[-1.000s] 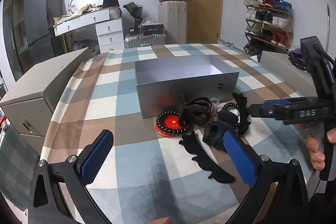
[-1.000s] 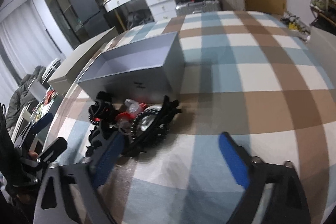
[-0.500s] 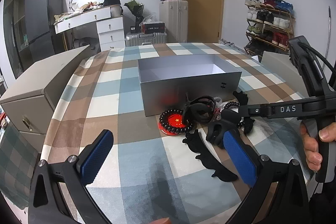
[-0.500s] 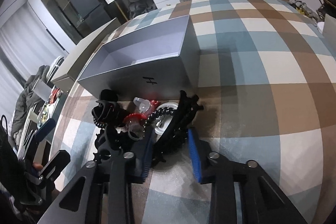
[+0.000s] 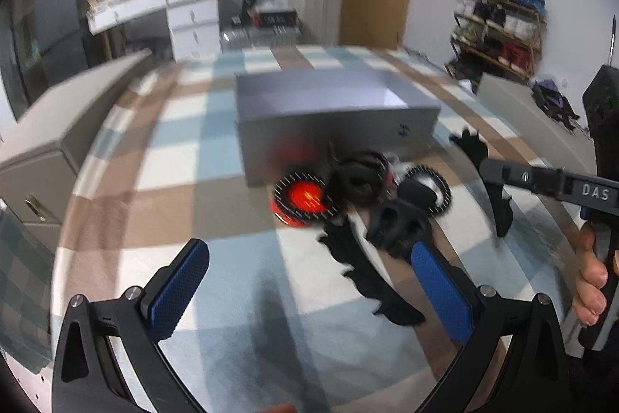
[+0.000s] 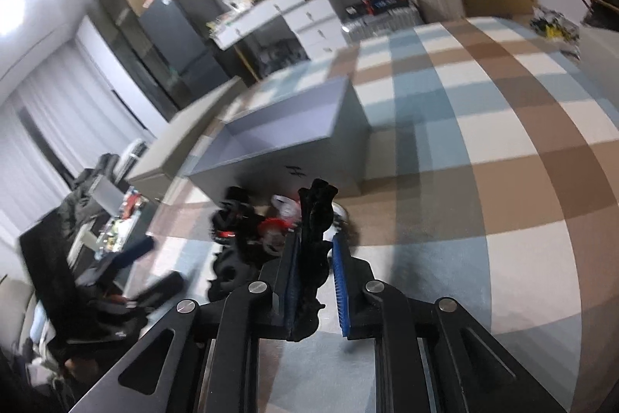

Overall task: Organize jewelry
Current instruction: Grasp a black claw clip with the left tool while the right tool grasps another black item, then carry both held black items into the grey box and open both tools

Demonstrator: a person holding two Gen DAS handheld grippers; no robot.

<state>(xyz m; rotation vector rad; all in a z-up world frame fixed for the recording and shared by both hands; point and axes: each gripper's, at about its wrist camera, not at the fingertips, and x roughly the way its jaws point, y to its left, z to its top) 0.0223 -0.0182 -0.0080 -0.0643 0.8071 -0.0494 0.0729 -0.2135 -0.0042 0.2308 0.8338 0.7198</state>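
Note:
A grey open box (image 5: pixel 332 111) sits on the checked tablecloth; it also shows in the right wrist view (image 6: pixel 278 138). In front of it lies a pile of jewelry: a black bead bracelet on a red disc (image 5: pixel 303 198), black hair claws (image 5: pixel 398 223) and a long black wavy clip (image 5: pixel 367 277). My right gripper (image 6: pixel 314 273) is shut on another black wavy clip (image 6: pixel 315 219) and holds it above the cloth; that clip shows in the left wrist view (image 5: pixel 483 177). My left gripper (image 5: pixel 309 281) is open and empty, near the front of the pile.
A beige cabinet (image 5: pixel 50 142) stands at the table's left edge. A white dresser (image 5: pixel 174 14), a suitcase (image 5: pixel 315 6) and a shoe rack (image 5: pixel 499 26) stand behind the table. The tablecloth (image 6: pixel 503 142) stretches right of the box.
My right gripper has shut on the black wavy clip and lifted it out of the pile. My left gripper has shifted slightly, still open.

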